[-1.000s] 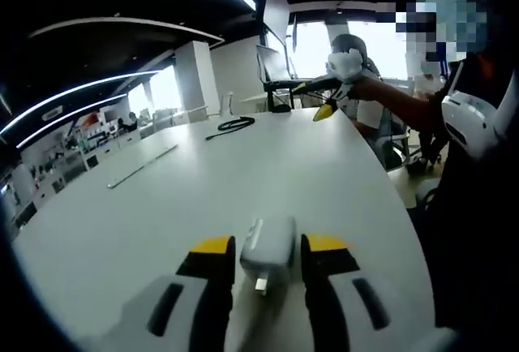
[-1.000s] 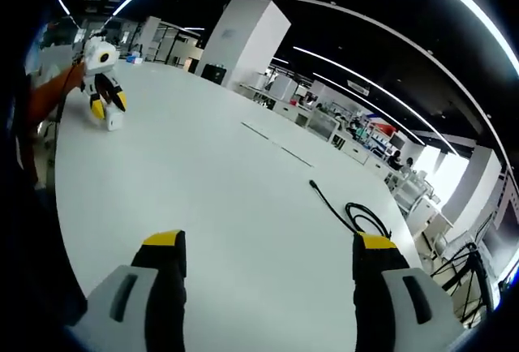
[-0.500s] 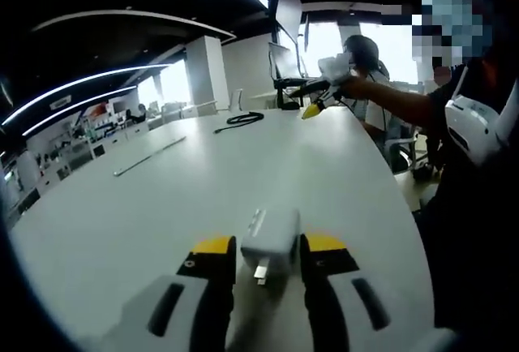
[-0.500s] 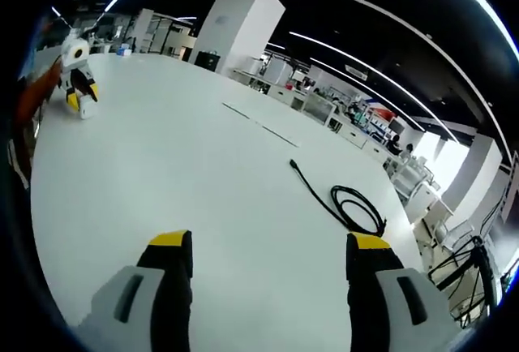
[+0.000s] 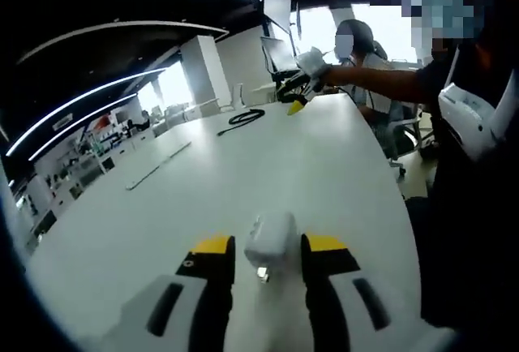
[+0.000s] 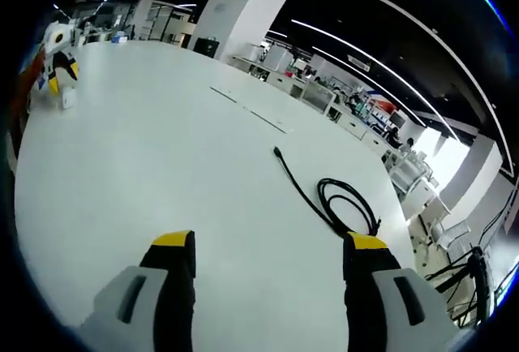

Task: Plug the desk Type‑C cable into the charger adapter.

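My left gripper clamps the adapter. My right gripper, jaws wide and empty, is nearer the cable, which lies ahead-right on the table, plug end stretching away.

Left gripper fingers clamped tight, right gripper fingers spread wide, arm outstretched

Bare white table lies open between the right tongs and the coiled cable.
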